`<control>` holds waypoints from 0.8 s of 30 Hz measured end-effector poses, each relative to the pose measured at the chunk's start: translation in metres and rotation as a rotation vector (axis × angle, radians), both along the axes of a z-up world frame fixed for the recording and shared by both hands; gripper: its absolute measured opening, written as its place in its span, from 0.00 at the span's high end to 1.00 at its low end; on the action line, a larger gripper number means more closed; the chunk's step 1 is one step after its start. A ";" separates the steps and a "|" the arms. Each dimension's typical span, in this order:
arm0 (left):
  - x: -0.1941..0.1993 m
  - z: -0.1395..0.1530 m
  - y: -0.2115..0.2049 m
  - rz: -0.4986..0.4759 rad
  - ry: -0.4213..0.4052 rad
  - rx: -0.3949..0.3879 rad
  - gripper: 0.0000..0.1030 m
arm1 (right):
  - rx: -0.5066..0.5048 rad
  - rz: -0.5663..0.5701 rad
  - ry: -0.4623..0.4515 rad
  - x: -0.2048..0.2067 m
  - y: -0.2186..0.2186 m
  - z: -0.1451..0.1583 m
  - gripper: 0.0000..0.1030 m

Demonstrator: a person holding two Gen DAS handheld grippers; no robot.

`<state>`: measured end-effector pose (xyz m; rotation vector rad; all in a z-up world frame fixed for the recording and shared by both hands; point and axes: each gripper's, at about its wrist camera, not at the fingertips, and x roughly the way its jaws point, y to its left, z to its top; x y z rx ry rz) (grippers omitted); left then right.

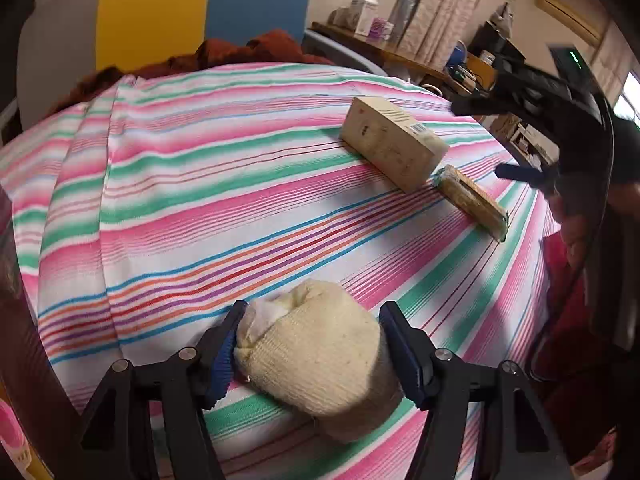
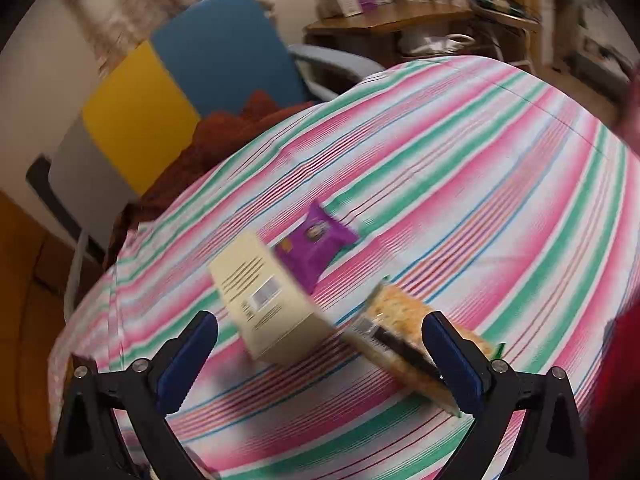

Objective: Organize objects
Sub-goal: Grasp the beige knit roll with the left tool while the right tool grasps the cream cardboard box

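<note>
Left jaws clamp the rolled sock (image 1: 320, 356); right jaws gape above the cracker pack (image 2: 404, 336).

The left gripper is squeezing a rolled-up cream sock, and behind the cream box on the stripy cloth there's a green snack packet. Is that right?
Almost. The left gripper does hold the cream sock, and the cream box sits on the stripy cloth. But the snack packet behind the box is purple, not green, as the right wrist view shows.

Motion blur smears the cream box (image 2: 266, 300) and cracker packet (image 2: 404, 338); the box's print is unreadable.
</note>
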<state>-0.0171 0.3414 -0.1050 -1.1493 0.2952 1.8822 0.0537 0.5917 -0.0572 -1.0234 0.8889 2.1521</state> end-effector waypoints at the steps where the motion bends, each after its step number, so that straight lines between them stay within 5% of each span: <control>1: 0.002 0.000 0.000 -0.003 0.011 0.002 0.34 | 0.006 0.031 -0.016 -0.007 -0.005 0.001 0.00; 6: -0.001 -0.003 -0.002 0.001 -0.005 0.029 0.34 | 0.133 0.144 -0.131 -0.044 -0.009 0.005 0.00; 10: -0.001 -0.005 -0.001 0.009 0.000 0.039 0.33 | 0.197 0.226 -0.205 -0.066 -0.010 -0.021 0.03; 13: 0.002 -0.005 -0.002 0.003 0.013 0.040 0.31 | 0.203 0.277 -0.292 -0.074 -0.013 -0.040 0.41; 17: 0.006 -0.006 0.000 0.013 0.037 0.036 0.31 | 0.220 0.332 -0.280 -0.075 -0.021 -0.037 0.51; 24: 0.007 -0.005 0.000 0.012 0.049 0.029 0.32 | 0.184 0.455 -0.217 -0.082 -0.037 -0.033 0.51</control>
